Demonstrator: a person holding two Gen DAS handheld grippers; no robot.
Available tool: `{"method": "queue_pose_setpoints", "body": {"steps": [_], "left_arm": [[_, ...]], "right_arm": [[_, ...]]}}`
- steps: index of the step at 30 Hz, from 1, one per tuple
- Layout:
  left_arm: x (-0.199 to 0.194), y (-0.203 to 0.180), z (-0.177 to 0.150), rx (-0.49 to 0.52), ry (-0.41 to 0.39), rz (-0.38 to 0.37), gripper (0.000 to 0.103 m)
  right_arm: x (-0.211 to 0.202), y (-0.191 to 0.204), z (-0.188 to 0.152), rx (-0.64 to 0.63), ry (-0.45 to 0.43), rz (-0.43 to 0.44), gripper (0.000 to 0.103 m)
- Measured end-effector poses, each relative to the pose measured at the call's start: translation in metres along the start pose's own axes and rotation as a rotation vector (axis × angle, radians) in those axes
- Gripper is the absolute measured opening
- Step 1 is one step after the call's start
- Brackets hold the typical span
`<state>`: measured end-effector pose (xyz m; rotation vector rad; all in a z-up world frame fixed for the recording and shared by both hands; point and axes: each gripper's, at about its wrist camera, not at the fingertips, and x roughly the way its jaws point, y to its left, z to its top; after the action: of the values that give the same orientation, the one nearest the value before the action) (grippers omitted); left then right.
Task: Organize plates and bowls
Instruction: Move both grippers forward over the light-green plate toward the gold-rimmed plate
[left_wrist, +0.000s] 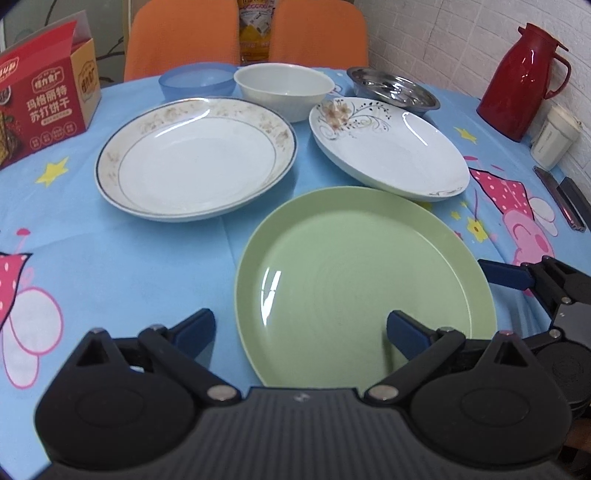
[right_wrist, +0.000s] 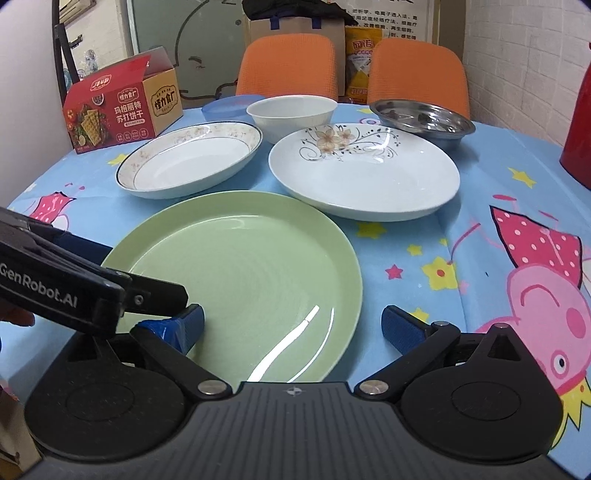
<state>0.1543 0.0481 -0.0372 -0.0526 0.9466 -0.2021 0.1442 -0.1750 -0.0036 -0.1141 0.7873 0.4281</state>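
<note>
Both sets of jaws stand wide open and grip nothing. The left gripper (left_wrist: 299, 334) hovers low over the near edge of the table, its right pad above the green plate (left_wrist: 364, 284) and its left pad above bare tablecloth (left_wrist: 155, 251). The right gripper (right_wrist: 293, 326) straddles the same plate's near right rim: its left pad lies over the plate's floor, its right pad outside the rim over the cloth. Whether any pad touches the plate cannot be told. In the right wrist view the left gripper's black arm crosses in from the left edge, just above the right gripper's left finger.

The green plate sits nearest the table's front edge. Behind it to the left lies a white gold-patterned plate (left_wrist: 195, 158) with a dark rim line; behind it to the right, a white flower-painted plate (left_wrist: 388, 147), its near rim just beside the green plate's far rim. Toward the far edge stand three bowls in a row: a blue translucent bowl (left_wrist: 197, 79), a white bowl (left_wrist: 284, 88) and a steel dish (left_wrist: 393, 90).

A red cracker box (left_wrist: 44, 96) occupies the far left corner. A red thermos jug (left_wrist: 521, 81) and a cream cup (left_wrist: 554, 134) stand at the right edge. Two orange chairs (right_wrist: 286, 64) are drawn up beyond the far edge.
</note>
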Motion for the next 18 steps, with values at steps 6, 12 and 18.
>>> {"method": "queue_pose_setpoints", "body": {"steps": [6,12,18], "left_arm": [[-0.003,-0.004,0.000,0.022,-0.024,-0.014,0.061],[-0.008,0.000,0.001,-0.019,-0.020,0.001,0.050],[-0.041,0.019,-0.010,-0.056,-0.059,0.033,0.050]], "right_arm": [[0.001,0.002,-0.002,-0.008,-0.045,0.012,0.082],[-0.001,0.011,0.003,0.025,-0.039,-0.019,0.075],[-0.017,0.032,0.006,0.037,-0.078,-0.008,0.075]]}}
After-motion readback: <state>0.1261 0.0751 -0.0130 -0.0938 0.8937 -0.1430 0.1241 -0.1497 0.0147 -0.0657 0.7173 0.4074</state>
